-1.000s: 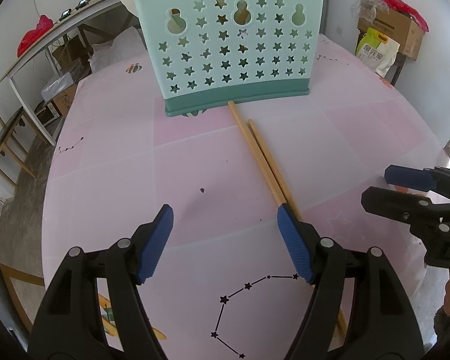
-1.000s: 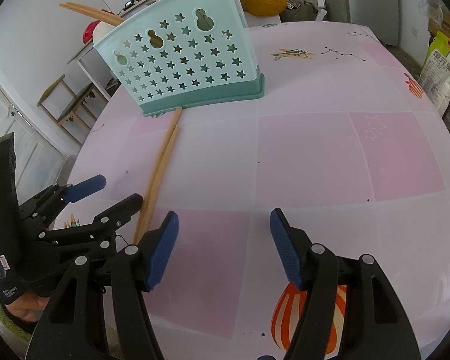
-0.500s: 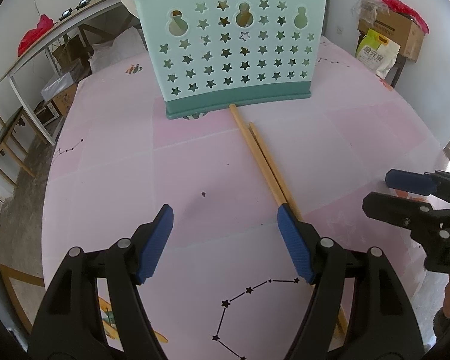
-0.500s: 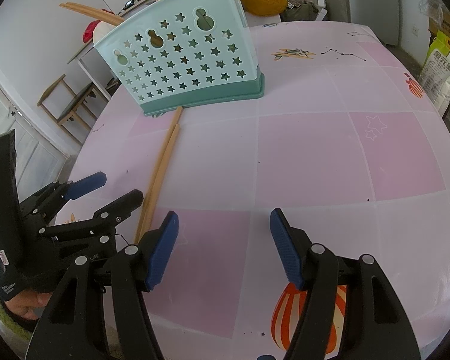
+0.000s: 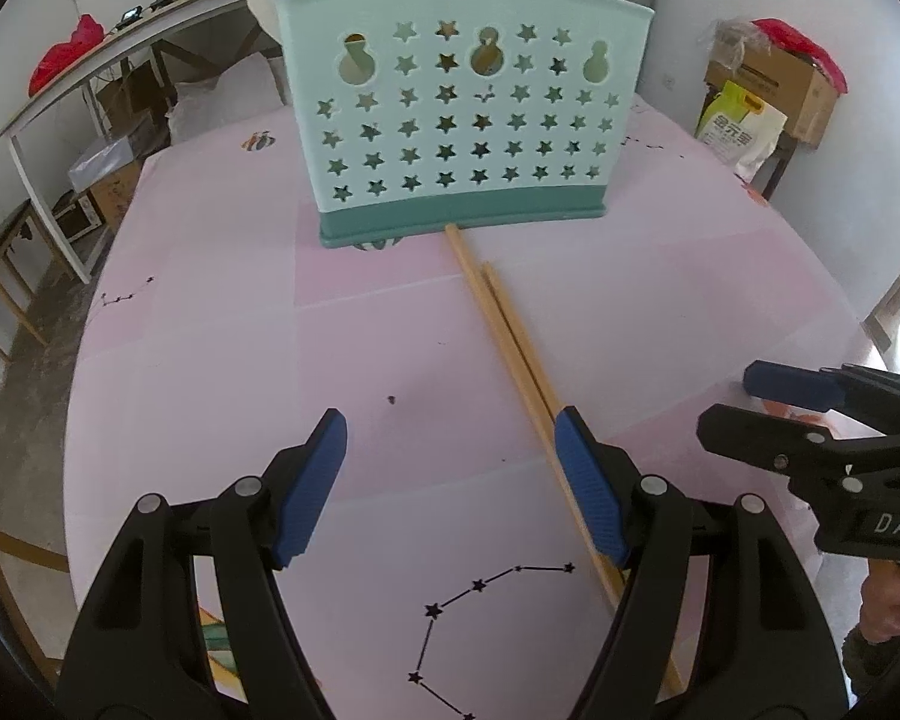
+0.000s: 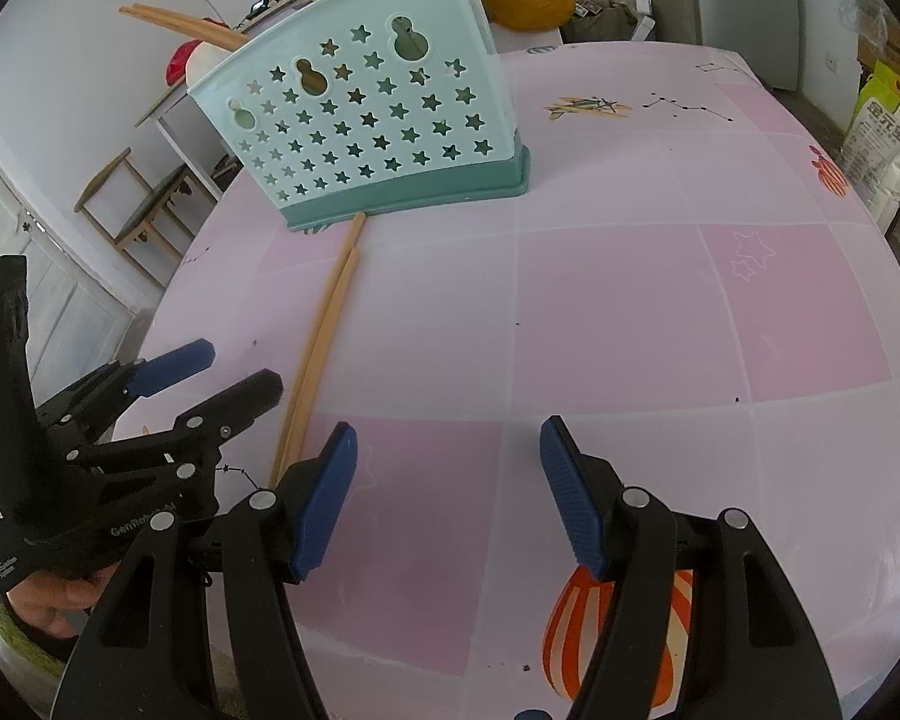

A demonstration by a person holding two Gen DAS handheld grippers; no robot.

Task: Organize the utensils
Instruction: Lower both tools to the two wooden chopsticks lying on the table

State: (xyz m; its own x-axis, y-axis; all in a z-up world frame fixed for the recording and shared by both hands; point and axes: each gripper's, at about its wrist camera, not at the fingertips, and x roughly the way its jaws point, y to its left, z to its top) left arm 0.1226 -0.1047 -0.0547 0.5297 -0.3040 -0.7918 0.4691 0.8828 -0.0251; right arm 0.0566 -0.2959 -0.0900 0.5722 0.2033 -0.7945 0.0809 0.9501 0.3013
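Note:
A pale teal utensil holder (image 5: pixel 462 114) (image 6: pixel 366 126) with star-shaped holes stands upright on the pink table (image 5: pixel 210 312) (image 6: pixel 630 312); wooden utensil handles poke out of its top. Two wooden chopsticks (image 5: pixel 510 336) (image 6: pixel 324 330) lie side by side on the table, running from the holder's base toward me. My left gripper (image 5: pixel 450 468) (image 6: pixel 234 372) hovers open over the table, its right finger just above the chopsticks' near part, nothing between the pads. Open and empty too, my right gripper (image 6: pixel 447 480) (image 5: pixel 744 402) hangs to the right of the chopsticks.
The table's rounded edge (image 5: pixel 72 396) drops off at the left to the floor. Wooden chairs (image 6: pixel 132 204) and a long white bench (image 5: pixel 90 78) stand to the left. Cardboard boxes and bags (image 5: pixel 756 96) sit at the right by the wall.

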